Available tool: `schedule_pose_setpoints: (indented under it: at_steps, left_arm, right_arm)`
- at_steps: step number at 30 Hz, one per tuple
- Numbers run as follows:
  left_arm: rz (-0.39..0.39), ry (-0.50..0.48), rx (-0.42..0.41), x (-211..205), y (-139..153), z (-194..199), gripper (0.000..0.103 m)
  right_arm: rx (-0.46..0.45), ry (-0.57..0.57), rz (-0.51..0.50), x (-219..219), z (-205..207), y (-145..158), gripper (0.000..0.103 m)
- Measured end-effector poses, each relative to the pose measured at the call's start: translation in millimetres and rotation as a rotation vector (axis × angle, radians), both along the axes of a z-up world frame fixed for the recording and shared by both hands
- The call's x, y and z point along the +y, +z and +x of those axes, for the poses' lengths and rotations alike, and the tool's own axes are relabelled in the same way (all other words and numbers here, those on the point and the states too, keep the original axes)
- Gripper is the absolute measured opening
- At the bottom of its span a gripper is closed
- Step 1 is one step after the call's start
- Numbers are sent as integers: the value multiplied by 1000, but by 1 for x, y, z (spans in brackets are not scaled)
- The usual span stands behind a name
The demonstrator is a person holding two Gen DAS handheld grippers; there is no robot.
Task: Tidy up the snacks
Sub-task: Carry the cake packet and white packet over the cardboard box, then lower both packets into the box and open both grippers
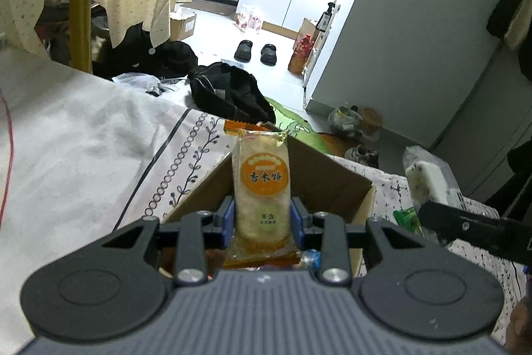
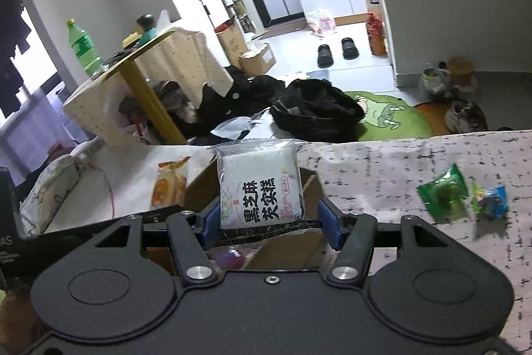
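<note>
Both hand-held grippers hover over the cardboard box (image 1: 332,185) on the bed: left hand-held gripper (image 1: 262,218) clamps an upright rice cracker packet (image 1: 261,185), right hand-held gripper (image 2: 266,218) pinches a sesame cake packet (image 2: 259,185).

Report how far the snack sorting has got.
Done: a few wrapped items already lie inside the cardboard box.
In hand: the left tongs grip a rice cracker pack above the box; the right tongs grip a black sesame cake pack over it too.
Left: both packs still need dropping in, and a green candy and a blue candy remain on the bedsheet.
</note>
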State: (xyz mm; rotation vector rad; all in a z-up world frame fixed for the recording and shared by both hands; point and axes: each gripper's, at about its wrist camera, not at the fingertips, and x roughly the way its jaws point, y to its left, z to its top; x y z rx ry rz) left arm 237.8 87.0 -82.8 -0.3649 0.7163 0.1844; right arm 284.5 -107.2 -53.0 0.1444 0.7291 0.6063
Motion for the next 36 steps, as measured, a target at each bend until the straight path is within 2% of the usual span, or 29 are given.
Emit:
schedule_pose_setpoints:
  at_steps: [11,15,18,21,25,29,34,36]
  left_arm:
    - [-19,1,91,12,-24,1,34]
    - [-54,9,64,17,-22,-5,42]
    - [-34,18,47,18,-17,-12,54]
    - [-42,16,26,19,-13,-16,60]
    - [-43,33,4,23,-8,-19,73]
    - [-83,46,-4,27,-6,-22,73]
    - [-94,46,4,29,-7,-18,74]
    - [-98,51,1,29,-7,-18,74]
  right_arm:
    - [43,12,-2,20,-3,-15,58]
    - [52,14,-14,26,0,-21,58]
    - [62,10,-22,32,4,-25,58]
    - [64,10,-31,40,6,-28,58]
    - [65,10,-31,49,10,-29,59]
    - [55,-1,-32,52,14,-28,59]
    - [56,-16,-55,56,25,-32,59]
    - [47,-11,-66,57,30,-33,63]
